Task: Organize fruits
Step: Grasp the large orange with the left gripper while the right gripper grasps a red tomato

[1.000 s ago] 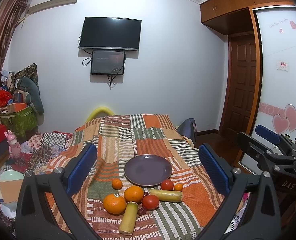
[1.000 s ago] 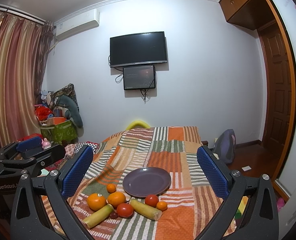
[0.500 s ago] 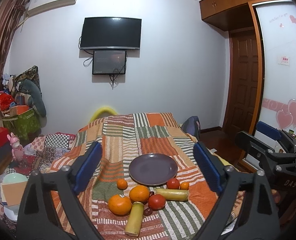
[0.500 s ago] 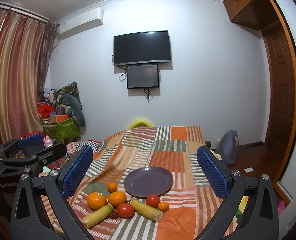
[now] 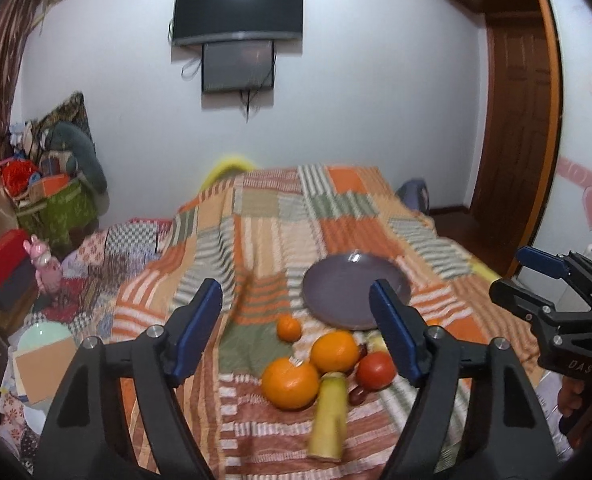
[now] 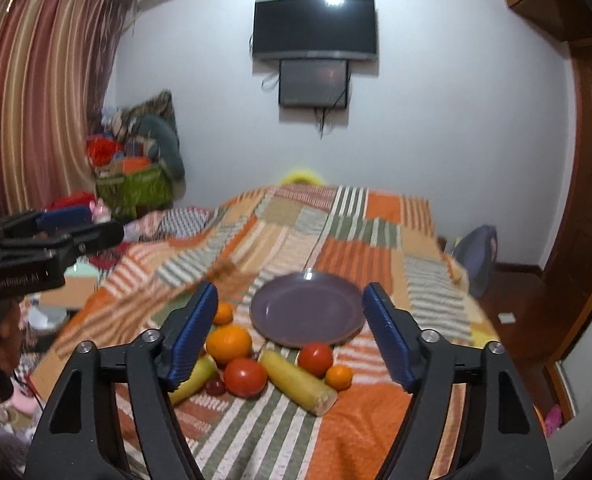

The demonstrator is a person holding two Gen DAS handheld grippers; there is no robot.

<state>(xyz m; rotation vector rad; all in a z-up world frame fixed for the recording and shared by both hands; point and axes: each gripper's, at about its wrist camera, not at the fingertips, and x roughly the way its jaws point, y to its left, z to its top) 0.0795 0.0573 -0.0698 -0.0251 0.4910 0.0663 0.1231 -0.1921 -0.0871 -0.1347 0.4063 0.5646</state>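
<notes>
Purple and bare, the plate [image 6: 308,308] lies at the centre of the right-wrist frame on the patchwork blanket [image 6: 352,240], and nothing is on it yet; I judge it the place where the fruit is meant to be gathered, which is why the pieces lie loose just below it. In that view the cluster fills the lower middle: a small orange [image 6: 222,313] at the plate's left edge, a larger orange [image 6: 229,344] below it, a red tomato [image 6: 245,376] in front, a second tomato [image 6: 315,359] touching the plate's near rim, a tiny orange [image 6: 338,377] to its right, and a yellow-green stalk [image 6: 298,382] slanting between them; a second stalk [image 6: 193,376] is half hidden behind the left finger.

Right gripper [image 6: 291,332] has just been narrowing its jaws, yet they stand apart with only air between the blue pads; it hangs above the fruit, grasping nothing. Left gripper [image 5: 296,332] is the same, its jaws lately drawing in but released, framing the big orange [image 5: 290,382] and the near stalk [image 5: 328,416] in the lower centre of its frame; no pad touches either.

Both point downward at the heap, one from each side, so each hand probably means to take a piece; the partly closed spread suits round fruit of this size.
</notes>
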